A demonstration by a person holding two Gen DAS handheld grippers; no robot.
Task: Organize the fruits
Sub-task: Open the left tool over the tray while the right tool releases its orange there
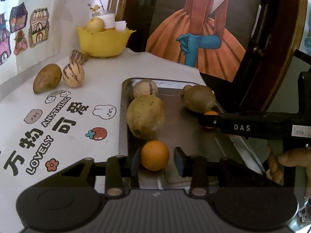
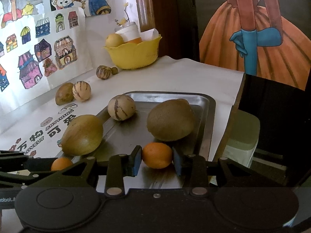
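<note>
Oranges, two small ones, sit at near end of metal tray (image 1: pixel 124 116) on tabletop (image 1: pixel 101 89). Left claw (image 1: pixel 156 162) part open: left pad by its orange (image 1: pixel 154 155), right pad clear, nothing gripped. Right claw (image 2: pixel 156 160) brackets other orange (image 2: pixel 157 155), pads touching both sides; looks a light grip. Advice: open fully, back straight out w/o nudging fruit. Beyond: mangoes, striped melons. Text: "DAS" on right claw's arm (image 1: pixel 242 127); cloth reads "LOVELY ANYTHING" (image 1: pixel 48 124).
</note>
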